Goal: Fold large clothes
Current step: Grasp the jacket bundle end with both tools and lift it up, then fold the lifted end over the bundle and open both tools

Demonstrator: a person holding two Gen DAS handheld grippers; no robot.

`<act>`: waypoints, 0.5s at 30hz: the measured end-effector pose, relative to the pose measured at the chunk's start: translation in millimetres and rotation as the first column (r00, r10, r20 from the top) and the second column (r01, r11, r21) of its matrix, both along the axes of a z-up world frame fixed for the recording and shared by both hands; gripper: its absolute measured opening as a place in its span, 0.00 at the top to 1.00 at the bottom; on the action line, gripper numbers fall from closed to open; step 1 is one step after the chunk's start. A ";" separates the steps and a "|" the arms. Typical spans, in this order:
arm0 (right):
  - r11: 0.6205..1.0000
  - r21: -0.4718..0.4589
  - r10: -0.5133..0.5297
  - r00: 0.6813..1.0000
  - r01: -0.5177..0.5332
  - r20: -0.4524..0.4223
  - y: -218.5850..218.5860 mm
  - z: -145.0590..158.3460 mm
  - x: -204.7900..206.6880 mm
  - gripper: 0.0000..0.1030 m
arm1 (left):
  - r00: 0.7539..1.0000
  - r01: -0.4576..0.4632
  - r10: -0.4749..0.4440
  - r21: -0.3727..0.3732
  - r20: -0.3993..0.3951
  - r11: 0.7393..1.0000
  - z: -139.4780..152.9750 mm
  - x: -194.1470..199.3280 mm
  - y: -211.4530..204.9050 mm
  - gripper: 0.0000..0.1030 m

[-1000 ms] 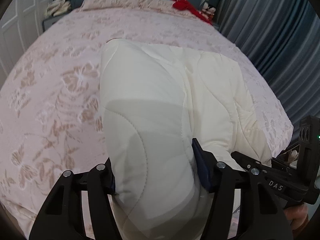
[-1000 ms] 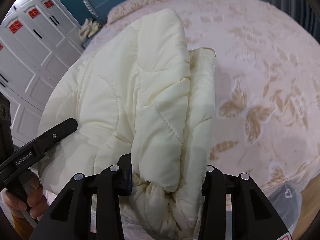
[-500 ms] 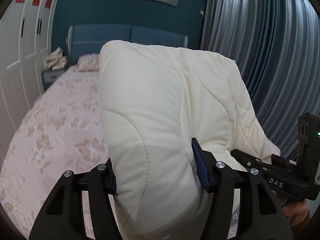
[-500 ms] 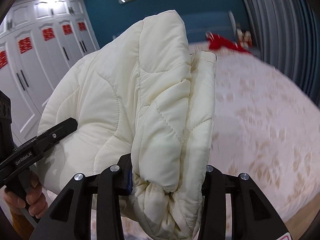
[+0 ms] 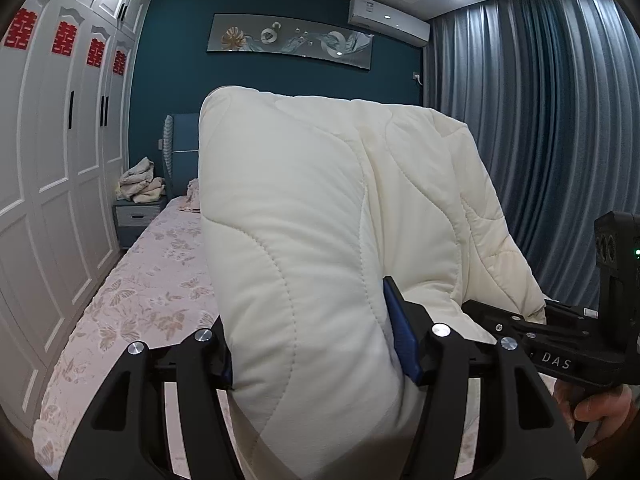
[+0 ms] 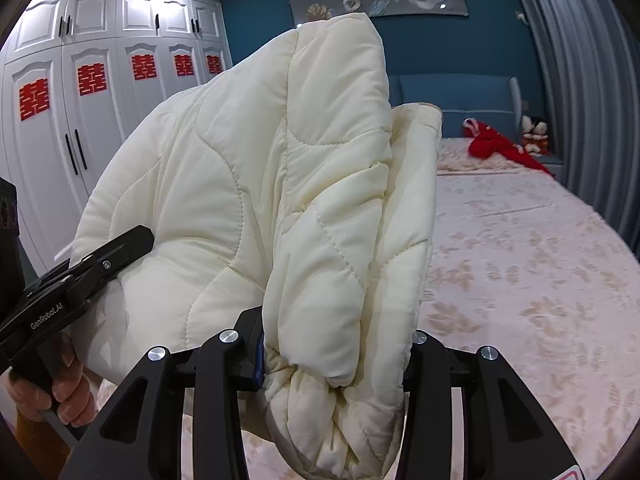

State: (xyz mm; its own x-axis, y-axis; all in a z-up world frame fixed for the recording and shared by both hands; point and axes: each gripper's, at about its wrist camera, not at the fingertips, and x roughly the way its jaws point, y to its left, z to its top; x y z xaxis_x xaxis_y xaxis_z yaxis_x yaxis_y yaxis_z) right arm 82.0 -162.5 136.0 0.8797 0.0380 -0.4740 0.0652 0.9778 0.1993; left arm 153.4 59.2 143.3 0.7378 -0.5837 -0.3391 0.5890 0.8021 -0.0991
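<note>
A cream quilted padded jacket [image 5: 320,240] is held up in the air above the bed, folded into a thick bundle. My left gripper [image 5: 316,348] is shut on its left part, the blue pads squeezing the padding. My right gripper [image 6: 334,360] is shut on the bunched right part of the jacket [image 6: 332,208]. The right gripper also shows at the right edge of the left wrist view [image 5: 560,356], and the left gripper at the left of the right wrist view [image 6: 80,272]. The jacket hides the middle of the bed.
A bed with a pink floral cover [image 6: 520,264] lies below and ahead. White wardrobes [image 5: 52,184] stand on the left, grey curtains [image 5: 560,140] on the right. A nightstand with crumpled cloth [image 5: 138,196] is by the blue headboard. A red garment [image 6: 496,146] lies near the pillows.
Both grippers have lifted and tilted up with the jacket: the views went from looking down on the bed to looking level at the far wall. The grip on the jacket is unchanged.
</note>
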 end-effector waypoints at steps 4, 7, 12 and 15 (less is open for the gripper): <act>1.000 -0.005 0.016 0.999 -0.016 -0.049 6.2 -30.7 44.1 0.60 | 0.998 -0.019 0.019 0.002 -0.064 1.000 -37.1 45.1 13.4 0.44; 1.000 -0.006 0.029 0.993 -0.030 -0.118 13.4 -66.4 81.2 0.60 | 0.991 -0.032 0.032 0.004 -0.130 0.999 -68.4 69.0 20.7 0.44; 0.999 0.009 0.037 0.974 -0.036 -0.223 18.4 -128.6 124.7 0.60 | 0.965 -0.045 0.051 0.028 -0.257 0.999 -140.8 117.4 25.6 0.44; 0.999 0.019 0.034 0.958 -0.030 -0.285 19.7 -167.0 144.2 0.60 | 0.946 -0.044 0.057 0.048 -0.318 0.998 -179.9 135.2 25.4 0.44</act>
